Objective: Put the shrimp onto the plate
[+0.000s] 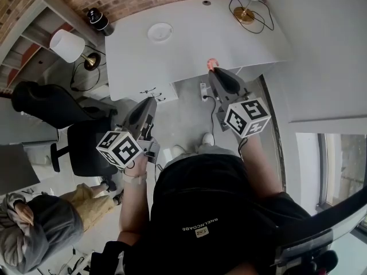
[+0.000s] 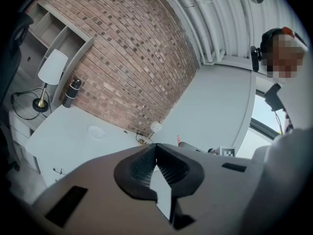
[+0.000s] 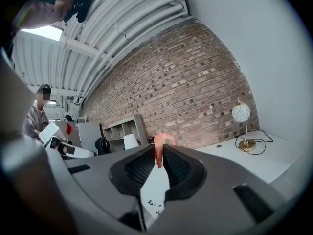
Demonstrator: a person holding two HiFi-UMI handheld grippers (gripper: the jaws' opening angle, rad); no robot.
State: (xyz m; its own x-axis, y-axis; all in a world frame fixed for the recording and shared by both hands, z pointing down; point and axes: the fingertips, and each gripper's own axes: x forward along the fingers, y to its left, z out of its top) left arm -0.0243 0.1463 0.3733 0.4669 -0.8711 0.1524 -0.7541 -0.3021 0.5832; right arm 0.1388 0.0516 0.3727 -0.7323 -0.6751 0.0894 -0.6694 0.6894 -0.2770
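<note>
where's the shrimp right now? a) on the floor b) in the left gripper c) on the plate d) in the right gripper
d: the right gripper has its jaws shut on the pink shrimp, and the plate holds nothing.

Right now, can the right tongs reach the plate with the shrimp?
Probably yes. The right tongs, shut on the shrimp, hover at the near edge of the table. The plate lies ahead and to the left, with only bare tabletop between.
</note>
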